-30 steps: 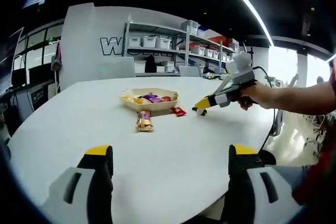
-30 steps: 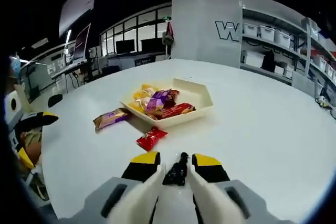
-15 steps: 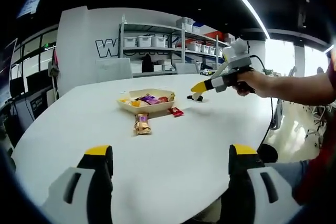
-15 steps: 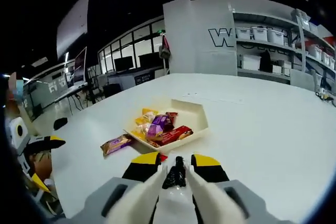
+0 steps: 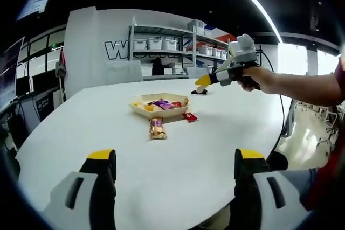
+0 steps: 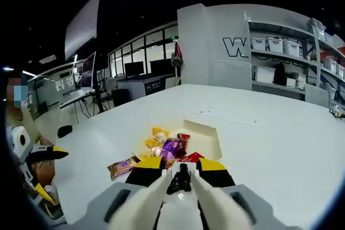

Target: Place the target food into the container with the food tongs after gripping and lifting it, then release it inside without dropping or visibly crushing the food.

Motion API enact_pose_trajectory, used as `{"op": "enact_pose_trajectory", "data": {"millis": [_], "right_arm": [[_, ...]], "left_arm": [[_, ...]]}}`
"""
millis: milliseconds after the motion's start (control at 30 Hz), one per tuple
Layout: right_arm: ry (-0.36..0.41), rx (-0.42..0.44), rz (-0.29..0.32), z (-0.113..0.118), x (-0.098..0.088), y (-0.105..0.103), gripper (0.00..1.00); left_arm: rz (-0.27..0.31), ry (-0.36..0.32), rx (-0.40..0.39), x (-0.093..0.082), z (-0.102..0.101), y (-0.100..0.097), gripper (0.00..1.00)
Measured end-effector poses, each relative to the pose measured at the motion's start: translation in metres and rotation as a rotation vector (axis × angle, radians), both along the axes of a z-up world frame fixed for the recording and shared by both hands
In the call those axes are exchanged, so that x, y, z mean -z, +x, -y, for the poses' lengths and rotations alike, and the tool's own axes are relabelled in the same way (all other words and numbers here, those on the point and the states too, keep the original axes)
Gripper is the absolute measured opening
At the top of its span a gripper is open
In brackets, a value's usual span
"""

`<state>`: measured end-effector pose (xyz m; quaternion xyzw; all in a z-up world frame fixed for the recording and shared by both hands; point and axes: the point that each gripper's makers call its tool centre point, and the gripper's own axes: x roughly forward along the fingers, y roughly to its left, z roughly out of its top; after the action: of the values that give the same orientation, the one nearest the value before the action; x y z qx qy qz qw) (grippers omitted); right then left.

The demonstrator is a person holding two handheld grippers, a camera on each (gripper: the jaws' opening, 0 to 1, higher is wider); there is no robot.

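A beige tray [image 5: 141,112] holding several wrapped snacks sits mid-table, and its far wall [image 6: 211,138] rises just past my right jaws. My right gripper [image 6: 180,164] is shut on a small dark piece [image 6: 180,179]. It hangs in the air at the tray's near edge. In the left gripper view that gripper [image 5: 202,83], held by a hand, hovers above the table to the right of the tray, with the dark piece [image 5: 200,91] under its tip. My left gripper [image 5: 172,157] is open with nothing between its jaws, low over the near table.
A gold-wrapped bar [image 5: 157,128] [image 6: 123,166] and a red packet [image 5: 189,116] lie on the white table [image 5: 81,133] beside the tray. Shelves with bins [image 5: 161,44] stand behind. The left gripper [image 6: 47,173] shows at the table's far left edge.
My right gripper has lifted off the table with the dark piece and moved closer to the tray. My left gripper stays open in place.
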<state>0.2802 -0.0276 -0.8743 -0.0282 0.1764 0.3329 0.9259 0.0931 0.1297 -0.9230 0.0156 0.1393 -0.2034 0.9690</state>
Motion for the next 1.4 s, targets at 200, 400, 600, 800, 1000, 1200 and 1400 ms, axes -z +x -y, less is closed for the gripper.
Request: {"op": "enact_pose_trajectory", "data": {"millis": [200, 400, 600, 800, 1000, 1200, 1400], "right_arm": [[-0.006, -0.031, 0.015, -0.027, -0.005, 0.012, 0.17], [-0.046, -0.044, 0.003, -0.044, 0.007, 0.025, 0.18], [-0.057, -0.034, -0.013, -0.045, 0.015, 0.034, 0.18], [-0.07, -0.034, -0.03, -0.047, 0.02, 0.044, 0.18], [-0.085, -0.028, -0.042, -0.048, 0.027, 0.05, 0.18], [-0.077, -0.024, -0.044, -0.048, 0.026, 0.055, 0.19], [-0.066, -0.026, -0.043, -0.046, 0.021, 0.052, 0.19]], "left_arm": [[0.007, 0.001, -0.011, -0.003, -0.007, 0.001, 0.88], [-0.001, 0.0, -0.018, 0.0, -0.012, 0.004, 0.88], [-0.009, 0.006, -0.023, 0.003, -0.018, 0.006, 0.88], [-0.018, 0.006, -0.027, 0.005, -0.021, 0.009, 0.88], [-0.01, 0.002, -0.032, 0.003, -0.022, 0.009, 0.88], [-0.009, 0.0, -0.033, 0.002, -0.023, 0.01, 0.87], [-0.007, 0.009, -0.029, -0.001, -0.02, 0.01, 0.87]]}}
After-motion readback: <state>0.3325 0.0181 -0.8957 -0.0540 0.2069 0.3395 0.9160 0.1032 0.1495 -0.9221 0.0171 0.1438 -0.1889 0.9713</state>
